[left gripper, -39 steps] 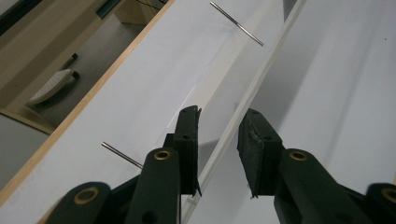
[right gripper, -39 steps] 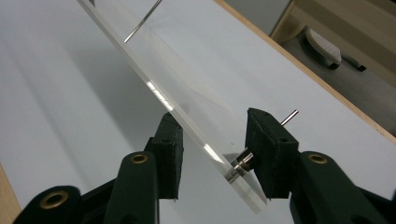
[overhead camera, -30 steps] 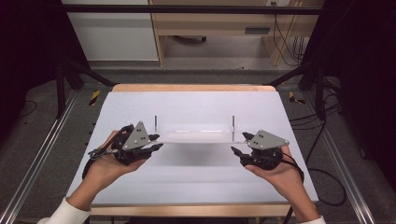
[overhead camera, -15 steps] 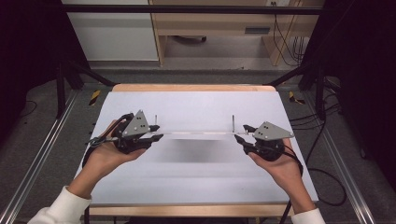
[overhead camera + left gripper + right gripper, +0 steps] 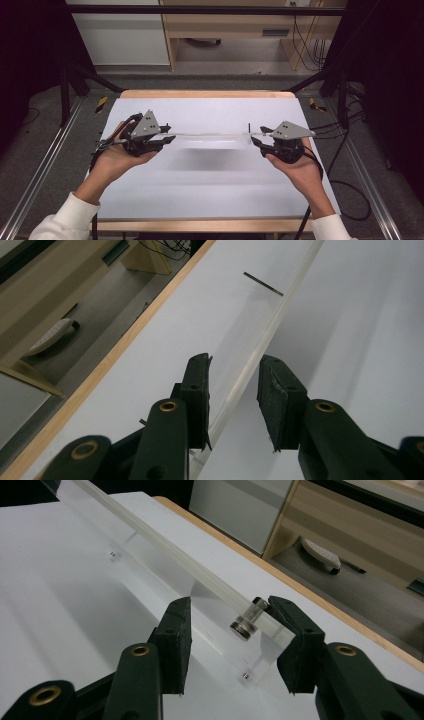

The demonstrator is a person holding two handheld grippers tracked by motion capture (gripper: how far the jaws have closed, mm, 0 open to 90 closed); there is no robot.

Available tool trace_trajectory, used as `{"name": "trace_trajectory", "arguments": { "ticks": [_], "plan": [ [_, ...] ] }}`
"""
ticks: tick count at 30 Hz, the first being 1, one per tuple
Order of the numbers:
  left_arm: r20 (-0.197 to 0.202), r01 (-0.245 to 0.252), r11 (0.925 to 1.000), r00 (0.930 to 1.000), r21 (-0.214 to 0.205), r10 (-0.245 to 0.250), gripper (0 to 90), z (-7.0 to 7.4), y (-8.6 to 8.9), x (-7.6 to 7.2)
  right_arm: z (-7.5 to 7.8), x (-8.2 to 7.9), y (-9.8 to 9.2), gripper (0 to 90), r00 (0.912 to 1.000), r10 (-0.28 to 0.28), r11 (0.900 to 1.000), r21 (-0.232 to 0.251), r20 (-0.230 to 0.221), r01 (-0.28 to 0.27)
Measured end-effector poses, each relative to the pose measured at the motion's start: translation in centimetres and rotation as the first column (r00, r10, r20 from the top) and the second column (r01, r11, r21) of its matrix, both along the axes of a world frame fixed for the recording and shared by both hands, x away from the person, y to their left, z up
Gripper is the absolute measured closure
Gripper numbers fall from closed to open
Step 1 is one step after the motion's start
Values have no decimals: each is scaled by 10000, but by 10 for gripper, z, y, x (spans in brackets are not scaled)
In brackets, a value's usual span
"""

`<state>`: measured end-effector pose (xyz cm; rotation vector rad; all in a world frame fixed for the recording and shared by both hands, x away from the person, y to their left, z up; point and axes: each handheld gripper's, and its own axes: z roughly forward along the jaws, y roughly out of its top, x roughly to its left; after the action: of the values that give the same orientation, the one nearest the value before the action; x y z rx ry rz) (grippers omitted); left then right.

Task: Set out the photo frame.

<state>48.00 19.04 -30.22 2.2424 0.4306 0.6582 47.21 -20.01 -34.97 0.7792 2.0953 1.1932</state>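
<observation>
A long clear plate [image 5: 210, 135] hangs above the white table [image 5: 200, 200], stretched between my two grippers, and its shadow lies below it. My left gripper [image 5: 170, 135] holds its left end. In the left gripper view the plate's edge [image 5: 280, 310] runs out from the left gripper [image 5: 235, 360] along the left pad [image 5: 202, 390]. My right gripper [image 5: 256, 136] holds the other end. Its jaws have just been closing, and the plate [image 5: 165, 550] with a metal standoff [image 5: 246, 622] sits in the right gripper [image 5: 230, 602], against the right pad [image 5: 287, 625].
A thin black pin [image 5: 249, 127] stands on the table beside the plate's right end, and the left gripper view has this black pin [image 5: 262, 282] far off. The table has a wooden rim [image 5: 210, 94]. Metal rails [image 5: 45, 170] run along both sides, and cables [image 5: 345, 190] trail at the right.
Both grippers and the plate have moved away from the person toward the table's far side and slightly up. The right gripper's jaws have narrowed.
</observation>
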Motion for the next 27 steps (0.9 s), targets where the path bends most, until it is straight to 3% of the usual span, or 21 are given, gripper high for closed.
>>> {"name": "trace_trajectory", "arguments": {
  "ticks": [5, 7, 8, 9, 10, 11, 12, 14, 18, 19, 20, 21, 22, 27],
  "plan": [
    [89, -179, 9997, 9998, -188, 181, 623, 1, 0, 3, 3, 5, 1, 538, 9999, -69, 10000, 25, -113, 69],
    [69, -252, 9975, 9996, -662, 257, 610, 1, 1, 4, 5, 7, 1, 536, 9998, -124, 9999, 52, -162, 125],
    [170, -316, 9938, 9993, -1068, 336, 552, 3, 3, 4, 6, 9, 1, 536, 9998, -120, 9999, 70, -186, 122],
    [170, -316, 9938, 9993, -1068, 336, 523, 3, 3, 4, 6, 9, 1, 536, 9998, -120, 9999, 70, -186, 122],
    [312, -317, 9867, 9988, -1594, 371, 480, 8, 4, 1, 6, 9, 1, 531, 9997, -136, 9999, 90, -223, 138],
    [312, -317, 9867, 9988, -1594, 371, 444, 8, 4, 1, 6, 9, 1, 531, 9997, -136, 9999, 90, -223, 138],
    [385, -319, 9822, 9985, -1854, 397, 444, 12, 5, -2, 7, 10, 1, 531, 9996, -136, 9999, 85, -242, 138],
    [574, -436, 9742, 9967, -2215, 576, 359, 17, 5, -7, 7, 11, 1, 531, 9995, -131, 9999, 83, -284, 134],
    [730, -436, 9712, 9954, -2341, 622, 291, 21, 5, -13, 9, 12, 1, 530, 9992, -112, 9999, 69, -375, 115],
    [787, -426, 9640, 9947, -2626, 655, 275, 23, 7, -18, 9, 13, 1, 529, 9991, -110, 9999, 69, -398, 113],
    [787, -426, 9640, 9947, -2626, 655, 247, 23, 7, -18, 9, 13, 1, 530, 9991, -127, 9999, 76, -412, 130],
    [758, -479, 9543, 9944, -2951, 734, 214, 24, 8, -22, 9, 14, 1, 529, 9990, -123, 9999, 93, -426, 127],
    [761, -552, 9506, 9937, -3056, 821, 195, 24, 9, -25, 10, 14, 1, 529, 9989, -135, 9998, 109, -448, 140],
    [859, -976, 9397, 9874, -3277, 1326, 144, 19, 17, -36, 12, 18, 1, 527, 9988, -187, 9997, 138, -459, 194]
  ]
}}
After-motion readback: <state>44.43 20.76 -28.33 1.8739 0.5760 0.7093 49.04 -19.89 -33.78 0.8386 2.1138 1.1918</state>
